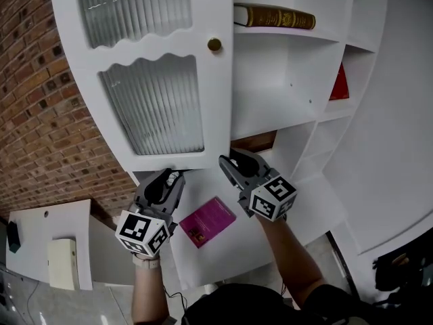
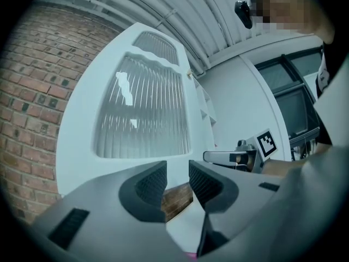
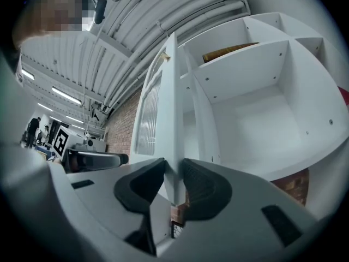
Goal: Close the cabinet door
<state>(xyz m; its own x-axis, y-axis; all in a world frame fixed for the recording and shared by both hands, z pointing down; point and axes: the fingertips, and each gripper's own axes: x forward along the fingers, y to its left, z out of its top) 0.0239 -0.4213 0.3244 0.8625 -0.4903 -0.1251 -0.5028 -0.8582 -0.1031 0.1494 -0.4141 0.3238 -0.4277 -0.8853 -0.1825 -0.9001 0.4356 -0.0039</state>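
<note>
I'm clamping my right hand-held gripper (image 3: 173, 171) on the edge of the cabinet door (image 1: 159, 107); my left hand-held gripper (image 2: 177, 173) is hovering slightly open, empty.

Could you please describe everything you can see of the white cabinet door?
The cabinet door is painted white, with two ribbed glass panels in wavy frames and a small brass knob near its free edge. It stands open from the shelves. The right gripper straddles its lower free edge, its jaws against both faces.
</note>
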